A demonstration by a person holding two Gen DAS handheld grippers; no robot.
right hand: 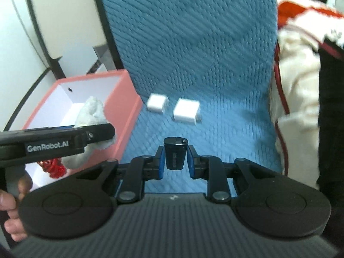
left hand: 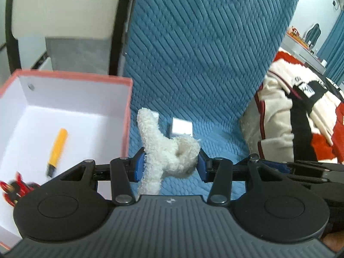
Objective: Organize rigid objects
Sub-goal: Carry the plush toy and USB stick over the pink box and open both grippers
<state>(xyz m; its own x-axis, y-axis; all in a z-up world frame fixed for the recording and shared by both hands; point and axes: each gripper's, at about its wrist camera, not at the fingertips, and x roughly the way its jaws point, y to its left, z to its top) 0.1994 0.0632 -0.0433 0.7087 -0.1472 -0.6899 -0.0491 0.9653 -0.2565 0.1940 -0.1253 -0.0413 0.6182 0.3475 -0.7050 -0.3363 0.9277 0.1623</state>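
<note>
My left gripper (left hand: 168,165) is shut on a white fluffy plush piece (left hand: 165,150), held above the blue quilted seat beside the pink box (left hand: 126,116). The box holds a yellow utility knife (left hand: 57,148) and a red object (left hand: 13,190). My right gripper (right hand: 175,161) is shut on a small black device (right hand: 175,155) above the seat. Two white cube chargers (right hand: 158,104) (right hand: 186,111) lie on the seat ahead; one also shows in the left wrist view (left hand: 181,126). In the right wrist view the left gripper (right hand: 101,134) holds the plush (right hand: 92,111) by the pink box (right hand: 126,111).
The blue quilted chair back (left hand: 204,43) rises behind. A cream, red and black jacket (left hand: 301,118) lies on the right of the seat. A white wall and black-edged panel (left hand: 64,10) stand on the left behind the box.
</note>
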